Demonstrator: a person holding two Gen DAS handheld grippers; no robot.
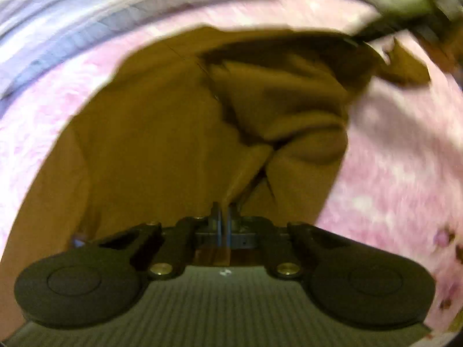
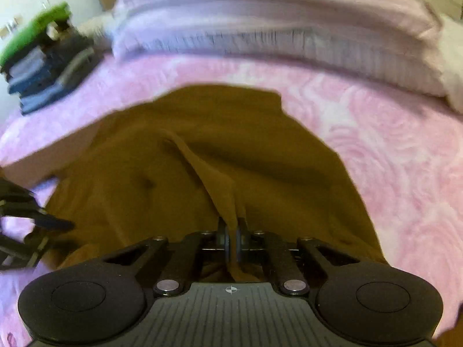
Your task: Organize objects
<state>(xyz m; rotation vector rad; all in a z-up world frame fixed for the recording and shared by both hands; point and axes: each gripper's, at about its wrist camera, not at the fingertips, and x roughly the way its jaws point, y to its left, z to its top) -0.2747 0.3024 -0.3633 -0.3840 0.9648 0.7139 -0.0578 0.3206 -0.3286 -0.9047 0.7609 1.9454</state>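
Note:
A mustard-brown garment [image 2: 260,156] lies spread on a pink bedspread [image 2: 390,144]. My right gripper [image 2: 231,228] is shut on a raised fold of the garment at its near edge. My left gripper [image 1: 224,211] is shut on another bunched fold of the same garment [image 1: 144,133], which fills most of the left wrist view. The left gripper also shows at the left edge of the right wrist view [image 2: 34,217]. Both views are motion-blurred.
A stack of folded dark and grey clothes with a green item on top [image 2: 43,60] sits at the back left of the bed. A lilac folded blanket or pillow [image 2: 275,23] lies along the head of the bed. The pink bedspread [image 1: 405,159] surrounds the garment.

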